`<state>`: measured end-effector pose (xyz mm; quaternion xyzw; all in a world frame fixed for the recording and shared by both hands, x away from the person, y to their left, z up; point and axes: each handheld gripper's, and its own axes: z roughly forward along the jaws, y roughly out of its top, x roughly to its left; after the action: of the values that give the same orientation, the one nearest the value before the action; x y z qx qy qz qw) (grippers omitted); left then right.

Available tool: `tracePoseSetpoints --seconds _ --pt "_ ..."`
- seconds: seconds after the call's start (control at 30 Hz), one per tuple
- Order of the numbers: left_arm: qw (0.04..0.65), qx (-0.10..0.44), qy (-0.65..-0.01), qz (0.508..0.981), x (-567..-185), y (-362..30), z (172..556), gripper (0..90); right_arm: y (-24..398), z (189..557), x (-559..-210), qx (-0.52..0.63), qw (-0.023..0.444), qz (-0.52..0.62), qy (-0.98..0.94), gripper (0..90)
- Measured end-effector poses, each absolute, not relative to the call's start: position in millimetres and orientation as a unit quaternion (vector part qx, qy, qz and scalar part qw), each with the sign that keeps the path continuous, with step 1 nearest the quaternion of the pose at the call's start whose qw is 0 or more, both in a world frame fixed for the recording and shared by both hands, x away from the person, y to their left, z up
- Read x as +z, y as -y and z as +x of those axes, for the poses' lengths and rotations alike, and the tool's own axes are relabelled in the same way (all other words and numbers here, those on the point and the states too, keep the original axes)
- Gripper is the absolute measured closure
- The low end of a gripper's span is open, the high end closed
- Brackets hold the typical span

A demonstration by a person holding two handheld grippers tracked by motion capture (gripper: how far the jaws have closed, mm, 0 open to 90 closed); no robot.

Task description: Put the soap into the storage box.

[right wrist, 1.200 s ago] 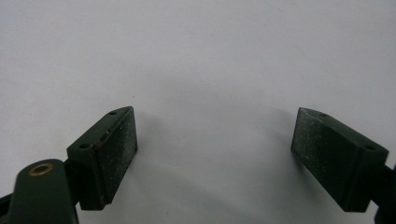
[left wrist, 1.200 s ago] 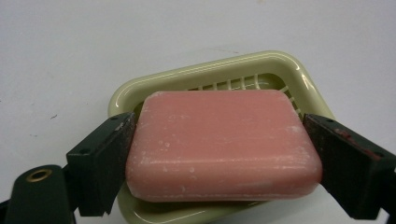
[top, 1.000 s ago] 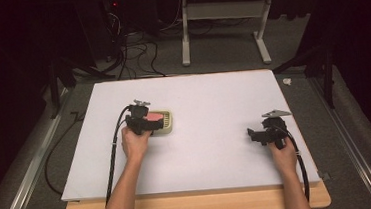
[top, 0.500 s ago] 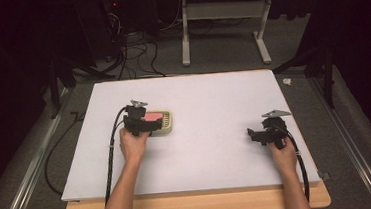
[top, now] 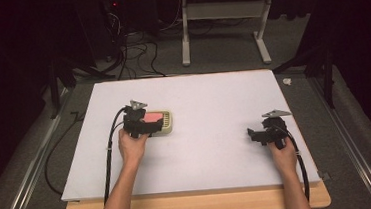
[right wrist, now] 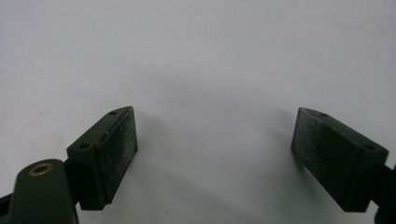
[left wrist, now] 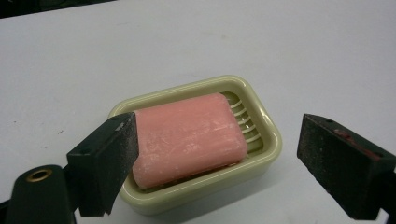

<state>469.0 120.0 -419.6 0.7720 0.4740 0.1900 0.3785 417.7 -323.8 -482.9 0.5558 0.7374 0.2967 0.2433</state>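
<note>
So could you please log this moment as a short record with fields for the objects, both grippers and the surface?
surface: white board on a wooden table
objects: pink soap lying in a pale green dish
left gripper: open, fingers on either side of the dish, not touching the soap
right gripper: open, over bare board, apart from the dish
hands: one on each gripper, forearms entering from the near edge
</note>
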Motion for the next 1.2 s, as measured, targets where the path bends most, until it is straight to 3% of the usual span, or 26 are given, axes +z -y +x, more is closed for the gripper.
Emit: tracePoseSetpoints --seconds 1.2 --pt "0.421 0.175 -0.449 0.768 -402.5 -129.4 422.1 15.3 324.0 417.9 -483.0 0.297 0.243 0.555 -0.738 15.0"
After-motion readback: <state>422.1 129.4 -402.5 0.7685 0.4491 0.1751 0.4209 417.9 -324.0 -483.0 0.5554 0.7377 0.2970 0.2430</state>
